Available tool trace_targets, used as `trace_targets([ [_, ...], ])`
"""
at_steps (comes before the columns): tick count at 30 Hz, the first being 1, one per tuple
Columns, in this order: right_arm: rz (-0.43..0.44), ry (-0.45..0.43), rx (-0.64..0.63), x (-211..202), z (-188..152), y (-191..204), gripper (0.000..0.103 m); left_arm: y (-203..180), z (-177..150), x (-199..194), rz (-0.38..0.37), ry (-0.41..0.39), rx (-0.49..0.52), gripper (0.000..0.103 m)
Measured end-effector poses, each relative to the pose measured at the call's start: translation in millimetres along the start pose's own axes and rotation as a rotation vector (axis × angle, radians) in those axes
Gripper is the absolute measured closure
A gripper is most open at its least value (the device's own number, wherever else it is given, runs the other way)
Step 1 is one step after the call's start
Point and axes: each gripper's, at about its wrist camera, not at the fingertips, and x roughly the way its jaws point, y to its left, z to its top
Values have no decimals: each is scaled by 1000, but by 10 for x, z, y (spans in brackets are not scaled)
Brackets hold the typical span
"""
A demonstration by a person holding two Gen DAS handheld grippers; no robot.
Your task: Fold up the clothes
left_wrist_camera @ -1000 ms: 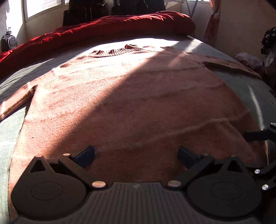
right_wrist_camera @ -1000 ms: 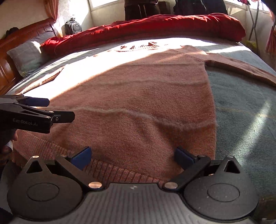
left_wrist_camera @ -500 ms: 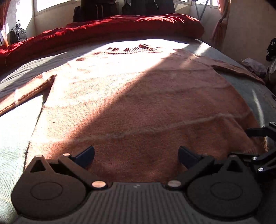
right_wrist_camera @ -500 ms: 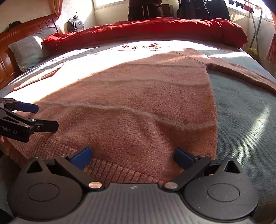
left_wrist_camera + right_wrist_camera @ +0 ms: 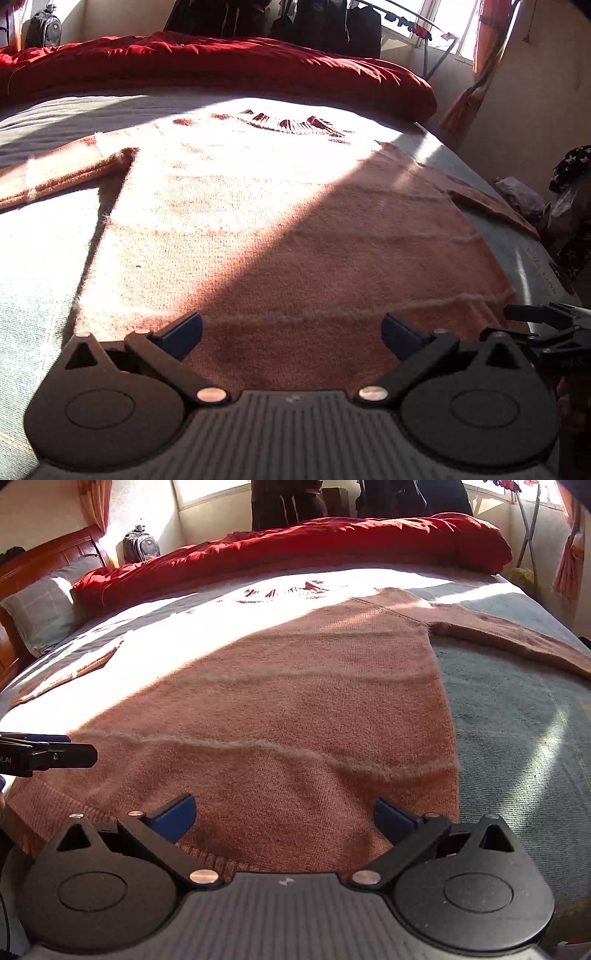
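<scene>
My left gripper (image 5: 291,330) hangs over the sweater's (image 5: 295,236) hem, jaws spread wide, holding nothing. My right gripper (image 5: 282,812) sits at the hem near the sweater's (image 5: 277,701) right edge, equally wide and empty. Each shows at the other's frame edge. The sweater lies flat on the bed (image 5: 517,709), sleeves out to both sides, collar far. Beyond it, a red duvet (image 5: 221,62).

black grippers (image 5: 291,330), blue finger pads (image 5: 183,330), silver pivot screws.
</scene>
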Motion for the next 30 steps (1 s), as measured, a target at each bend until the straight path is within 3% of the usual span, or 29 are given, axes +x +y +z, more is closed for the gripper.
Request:
trace_targets([
  [7,34,-53,10,120,248,103,0,519,876,124,-52,-97,-21,1],
  [10,55,-52,7,253,347,177,0,811,1246,376,-112,-116,-112,1],
  [13,64,-45,-2,382,420,229,0,1033,1470,727,-182,-84,-222,1],
  [16,66,-41,-7,495,482,234,0,1126,1529,1048,-194,-36,-245,1],
  [20,64,-36,-10,630,518,197,0,1348,1406,1324,-119,20,-298,1],
  [23,64,-39,-24,673,507,184,0,1478,1208,1349,-182,4,-317,1],
  [27,63,-38,-43,700,502,172,0,1383,1153,1231,-156,14,-207,1],
  [30,62,-37,-48,702,500,176,0,1387,1285,1109,-148,-1,-233,1],
])
